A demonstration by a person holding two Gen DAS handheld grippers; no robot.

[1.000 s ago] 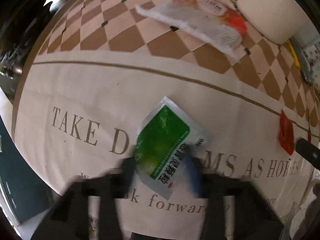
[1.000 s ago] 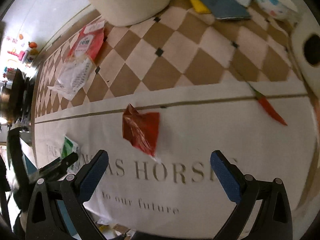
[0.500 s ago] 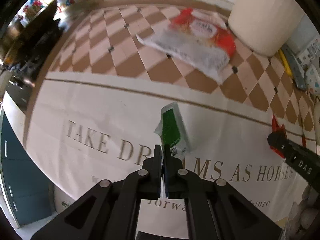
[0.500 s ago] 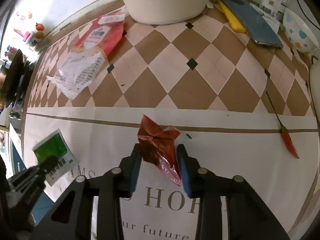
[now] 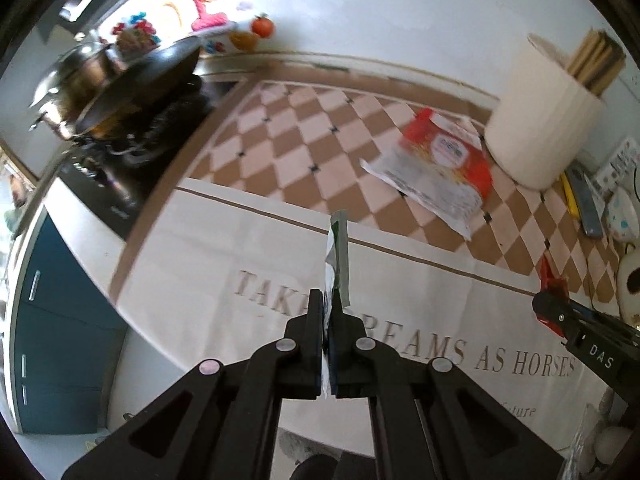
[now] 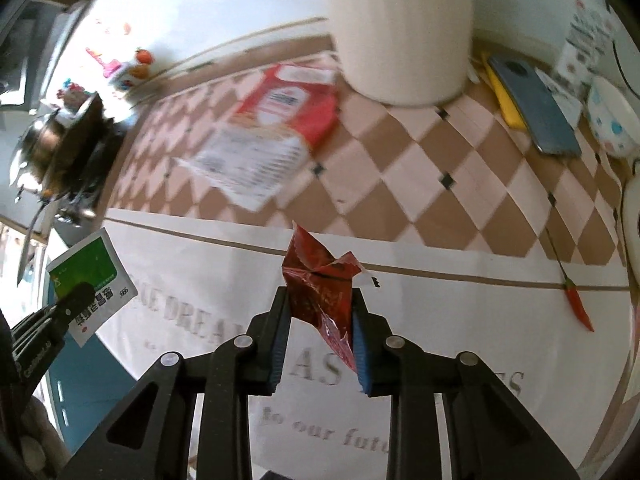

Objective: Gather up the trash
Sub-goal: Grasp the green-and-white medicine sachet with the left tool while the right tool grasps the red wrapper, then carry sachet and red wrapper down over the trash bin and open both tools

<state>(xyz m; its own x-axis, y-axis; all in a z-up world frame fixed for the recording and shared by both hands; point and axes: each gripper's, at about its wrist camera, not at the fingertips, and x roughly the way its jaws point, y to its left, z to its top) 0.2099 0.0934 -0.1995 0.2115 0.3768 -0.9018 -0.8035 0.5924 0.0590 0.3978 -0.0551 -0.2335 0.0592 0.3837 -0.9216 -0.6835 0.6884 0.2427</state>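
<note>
A pale tablecloth [image 5: 224, 264] printed with large grey lettering and, farther back, a brown-and-cream diamond check covers the counter, running from the near edge to the white wall. At the far right of the cloth stands a broad cream cylindrical container [image 5: 544, 120], and just to its left a flattened red-and-white packet [image 5: 436, 168] lies on the checked part, well apart from both tools. At far left a dark pan [image 5: 136, 80] sits on the stove. To the right of the container lie a grey-blue phone [image 6: 532, 108] on something yellow, and beyond them a spotted bowl [image 6: 608, 120]. The left gripper [image 5: 329, 312] is fully closed on a green-and-white sachet [image 5: 338, 252], which stands on edge above the cloth, pointing away from the camera; the right wrist view shows its green face and printed label. The right gripper [image 6: 320, 316] has its blue-padded jaws narrowing on a crumpled red wrapper [image 6: 320, 288], which sits between them, clear of the cloth, and touches both pads. A small red chilli [image 6: 578, 304] lies on the cloth at the right, apart from everything else.
</note>
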